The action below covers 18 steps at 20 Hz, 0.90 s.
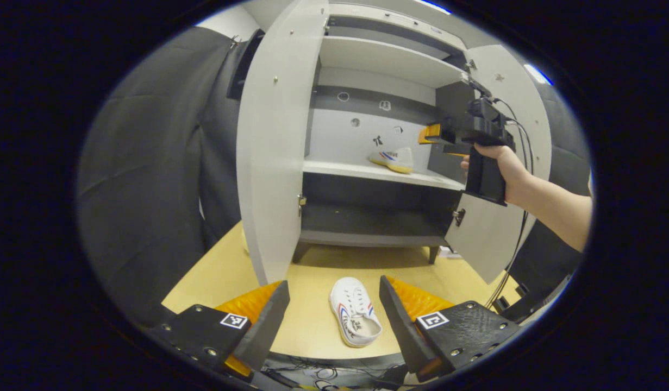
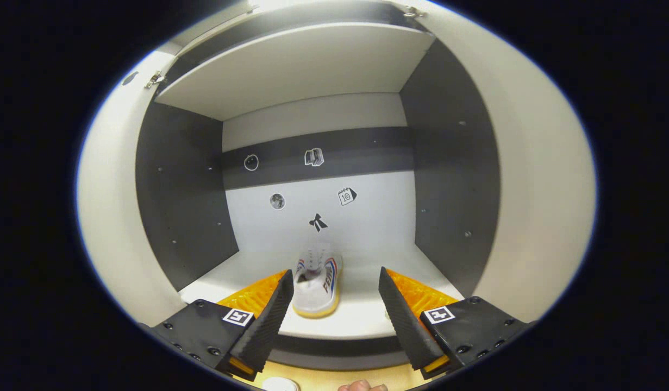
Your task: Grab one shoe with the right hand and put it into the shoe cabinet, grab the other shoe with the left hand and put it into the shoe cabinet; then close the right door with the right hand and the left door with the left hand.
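Observation:
A white shoe [image 1: 355, 318] with red and blue stripes lies on the wooden floor in front of the cabinet, between the spread fingers of my left gripper [image 1: 334, 304], which is open and hangs above it. The other white shoe [image 1: 393, 159] rests on the cabinet's middle shelf [image 1: 339, 169]. In the right gripper view that shoe [image 2: 317, 282] sits on the shelf just past my right gripper [image 2: 334, 298], which is open with nothing held. A hand holds the right gripper [image 1: 429, 134] at the cabinet's right side. Both doors stand open: left door [image 1: 272, 152], right door [image 1: 508, 163].
The cabinet has an upper shelf [image 1: 383, 57] and a dark lower compartment [image 1: 372, 217]. Small stickers mark its back wall [image 2: 318, 201]. Black cloth hangs to the left [image 1: 149, 163]. Cables [image 1: 511, 255] run down beside the right door.

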Tool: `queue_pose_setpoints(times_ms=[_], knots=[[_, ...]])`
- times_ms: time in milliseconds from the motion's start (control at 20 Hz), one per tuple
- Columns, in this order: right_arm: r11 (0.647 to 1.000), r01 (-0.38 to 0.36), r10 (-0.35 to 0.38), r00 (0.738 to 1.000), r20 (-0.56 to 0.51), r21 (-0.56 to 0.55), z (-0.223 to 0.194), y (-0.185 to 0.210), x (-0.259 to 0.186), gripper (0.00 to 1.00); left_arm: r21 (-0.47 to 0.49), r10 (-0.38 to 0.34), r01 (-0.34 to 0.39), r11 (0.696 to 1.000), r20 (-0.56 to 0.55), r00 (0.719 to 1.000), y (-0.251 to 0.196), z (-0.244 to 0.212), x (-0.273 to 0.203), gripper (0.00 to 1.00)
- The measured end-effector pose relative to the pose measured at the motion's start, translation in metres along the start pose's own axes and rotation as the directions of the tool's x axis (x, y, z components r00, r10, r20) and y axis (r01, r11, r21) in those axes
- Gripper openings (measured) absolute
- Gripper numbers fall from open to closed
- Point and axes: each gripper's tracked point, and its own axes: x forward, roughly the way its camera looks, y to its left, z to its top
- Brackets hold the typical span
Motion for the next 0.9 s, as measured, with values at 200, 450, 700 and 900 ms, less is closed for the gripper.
queue_pose_setpoints(times_ms=[200,450,700,900], knots=[[0.999,0.050,-0.050,0.999,-0.016,0.019,-0.042,-0.014,-0.055,0.98,-0.015,-0.112,0.111,0.994,-0.107,0.988,-0.015,-0.033,0.019,0.96],[0.996,0.088,-0.088,0.983,-0.162,-0.005,-0.127,-0.021,-0.123,0.98,0.027,-0.217,0.229,0.973,-0.226,0.950,-0.031,-0.071,0.052,0.94],[0.989,0.147,-0.150,0.960,-0.235,-0.033,-0.168,-0.037,-0.184,0.98,0.034,-0.244,0.272,0.962,-0.344,0.907,-0.033,-0.127,0.101,0.96],[0.976,0.192,-0.211,0.944,-0.255,-0.098,-0.179,-0.059,-0.233,0.98,-0.019,-0.230,0.245,0.969,-0.416,0.880,-0.022,-0.161,0.140,0.96]])
